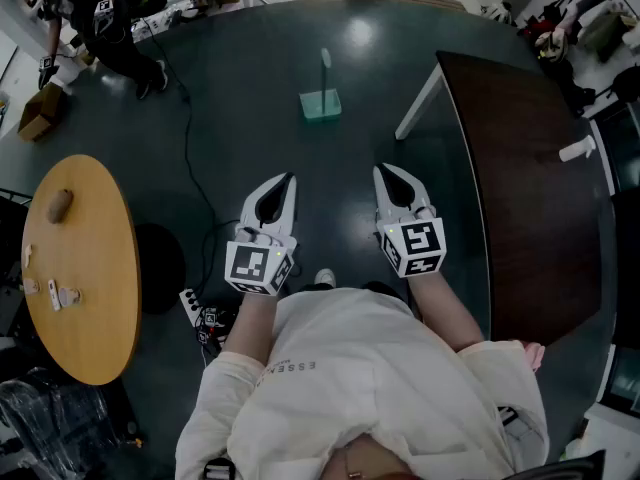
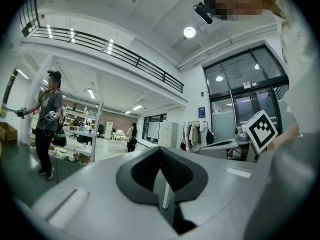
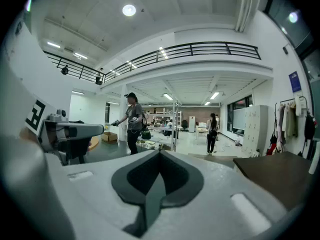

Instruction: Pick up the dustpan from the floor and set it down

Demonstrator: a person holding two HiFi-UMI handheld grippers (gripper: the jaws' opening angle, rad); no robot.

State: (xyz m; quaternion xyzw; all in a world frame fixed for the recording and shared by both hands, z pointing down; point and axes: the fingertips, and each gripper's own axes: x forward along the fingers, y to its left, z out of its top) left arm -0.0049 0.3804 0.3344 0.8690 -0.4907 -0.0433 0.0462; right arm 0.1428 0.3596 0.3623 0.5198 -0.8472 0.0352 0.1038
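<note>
Dustpan (image 1: 321, 103) stood well ahead of the shut, empty left gripper (image 1: 288, 180) and right gripper (image 1: 381, 171), which could tip it if not opened.

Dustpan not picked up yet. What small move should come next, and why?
Probably bring both grippers forward and down toward the green dustpan. It sits on the floor well ahead of them, untouched, with its handle upright. The left gripper and right gripper are shut and empty, too far off to grasp.
</note>
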